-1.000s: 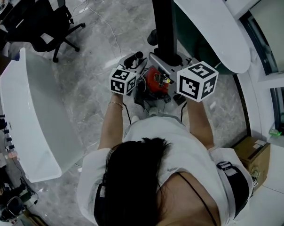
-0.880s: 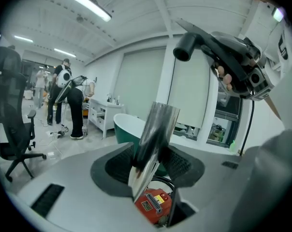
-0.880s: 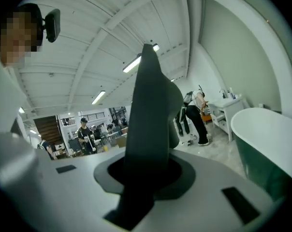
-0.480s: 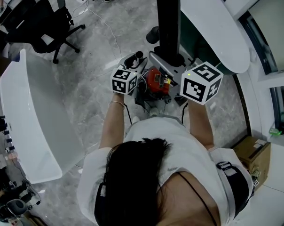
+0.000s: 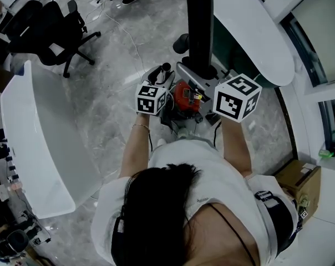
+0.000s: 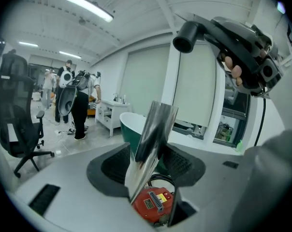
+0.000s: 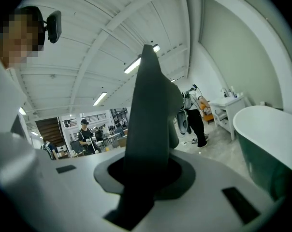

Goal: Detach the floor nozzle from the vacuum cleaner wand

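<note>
Straddling one shiny wand [image 6: 153,129], the left gripper [image 6: 148,166] has its two fingers spread. They have just been opening, and as far as the wide lens lets me judge, the far one sits clear of the metal. Just below those fingertips lies one red vacuum body [image 6: 153,203]. The right gripper [image 7: 146,175] pinches one dark floor nozzle [image 7: 148,120], which fills the gap between its two fingers and rises well above their tips. Seen from overhead, the nozzle stands upright just beyond the right fingertips.
</note>
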Available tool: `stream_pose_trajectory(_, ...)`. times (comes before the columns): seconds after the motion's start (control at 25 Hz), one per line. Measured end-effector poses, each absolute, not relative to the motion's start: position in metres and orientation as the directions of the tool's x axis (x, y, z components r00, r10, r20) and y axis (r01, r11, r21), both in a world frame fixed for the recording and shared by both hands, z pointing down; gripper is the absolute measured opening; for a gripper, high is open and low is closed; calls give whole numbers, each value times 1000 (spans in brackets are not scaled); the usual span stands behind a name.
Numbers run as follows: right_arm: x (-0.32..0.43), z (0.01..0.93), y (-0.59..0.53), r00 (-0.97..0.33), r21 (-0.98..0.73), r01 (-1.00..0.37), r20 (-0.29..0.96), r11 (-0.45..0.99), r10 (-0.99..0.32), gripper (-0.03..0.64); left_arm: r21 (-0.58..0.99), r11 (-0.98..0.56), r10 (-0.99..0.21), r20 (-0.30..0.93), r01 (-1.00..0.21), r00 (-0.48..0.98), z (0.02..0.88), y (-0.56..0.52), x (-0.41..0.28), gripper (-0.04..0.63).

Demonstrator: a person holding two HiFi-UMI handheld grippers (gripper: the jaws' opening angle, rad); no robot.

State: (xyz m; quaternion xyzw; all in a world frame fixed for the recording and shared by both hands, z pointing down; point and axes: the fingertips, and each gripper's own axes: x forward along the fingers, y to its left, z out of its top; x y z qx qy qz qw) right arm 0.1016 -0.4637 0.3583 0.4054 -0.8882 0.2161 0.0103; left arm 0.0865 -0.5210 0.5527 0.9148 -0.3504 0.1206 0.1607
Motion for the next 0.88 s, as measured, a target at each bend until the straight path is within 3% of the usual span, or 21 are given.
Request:
stream_pose_trajectory(0.32,106,357,-459,-658,-367,-735,183,570,-730,104,225,-688,-645,245,-689,724,515,-507,72,267)
stream_pose_trajectory(0.88,117,359,-438,-591,-383,-778,174,499,-788,104,169,-697,-690,104,-697,716,418,-466,55,284)
